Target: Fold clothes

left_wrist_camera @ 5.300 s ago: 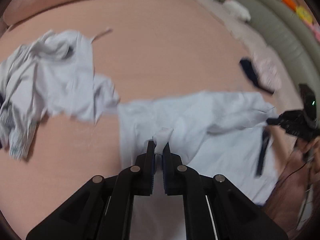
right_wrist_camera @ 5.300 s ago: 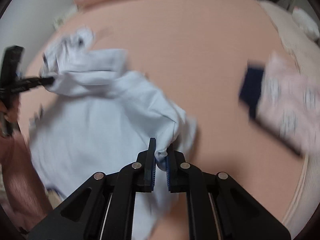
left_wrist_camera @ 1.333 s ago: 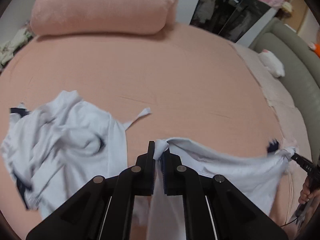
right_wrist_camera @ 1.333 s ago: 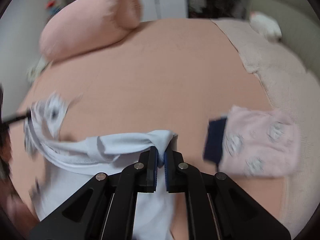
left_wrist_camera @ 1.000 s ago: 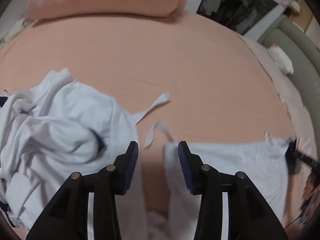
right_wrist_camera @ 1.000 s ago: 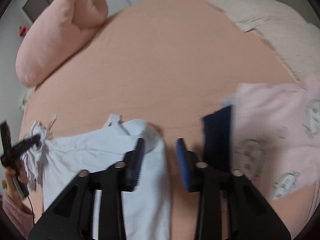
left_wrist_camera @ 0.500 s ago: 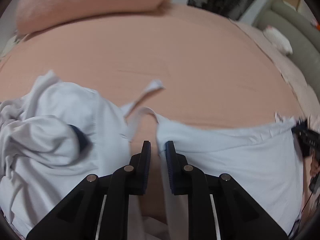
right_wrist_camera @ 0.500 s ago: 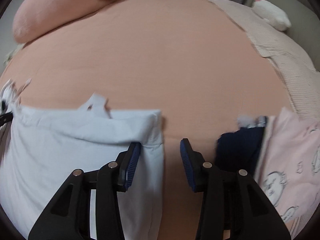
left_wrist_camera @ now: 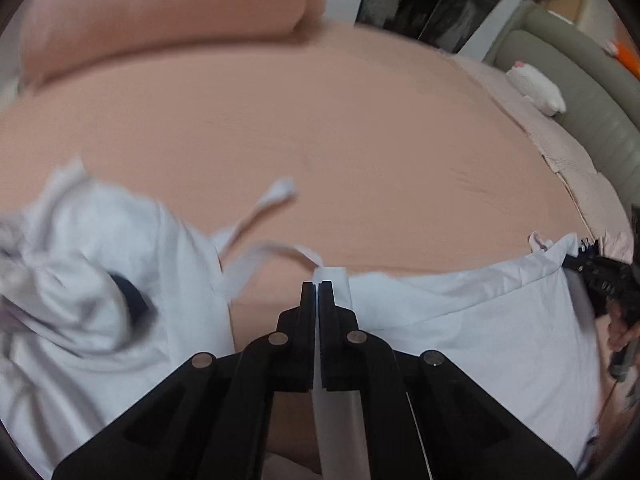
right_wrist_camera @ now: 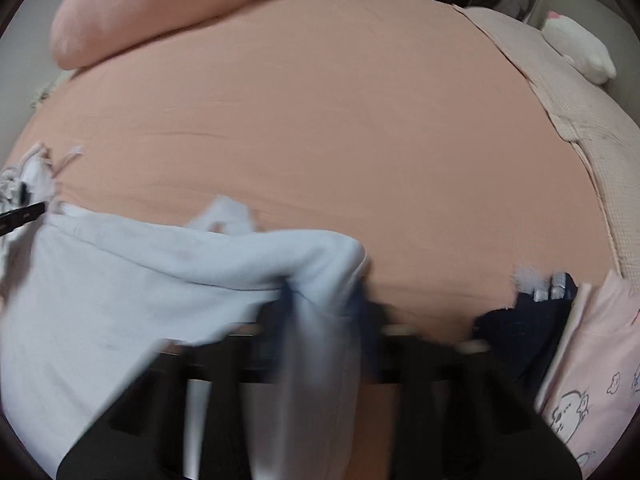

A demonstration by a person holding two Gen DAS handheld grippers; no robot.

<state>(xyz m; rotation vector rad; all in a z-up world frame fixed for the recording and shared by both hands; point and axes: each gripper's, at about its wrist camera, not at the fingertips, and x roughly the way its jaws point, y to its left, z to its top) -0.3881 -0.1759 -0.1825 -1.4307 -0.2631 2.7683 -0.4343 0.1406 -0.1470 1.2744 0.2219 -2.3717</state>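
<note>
Bed (left_wrist_camera: 340, 140) carrying all items. Shirt (left_wrist_camera: 480, 320) lying flat at near edge, between grippers. Heap (left_wrist_camera: 80, 280) of pale clothes lying left of shirt. Pink garment (right_wrist_camera: 592, 360) lying right of shirt. Left gripper (left_wrist_camera: 317, 286): jaws pressing together, pinching shirt corner. Right gripper (right_wrist_camera: 324, 308): blurring, at shirt's other corner; jaw state not determinable.

I see a soft, matt pale-blue cloth garment (left_wrist_camera: 480, 344) lying on a smooth peach fabric bedsheet (left_wrist_camera: 320, 140); my black left gripper (left_wrist_camera: 317, 292) looks like matt plastic with shiny metal rivets.
</note>
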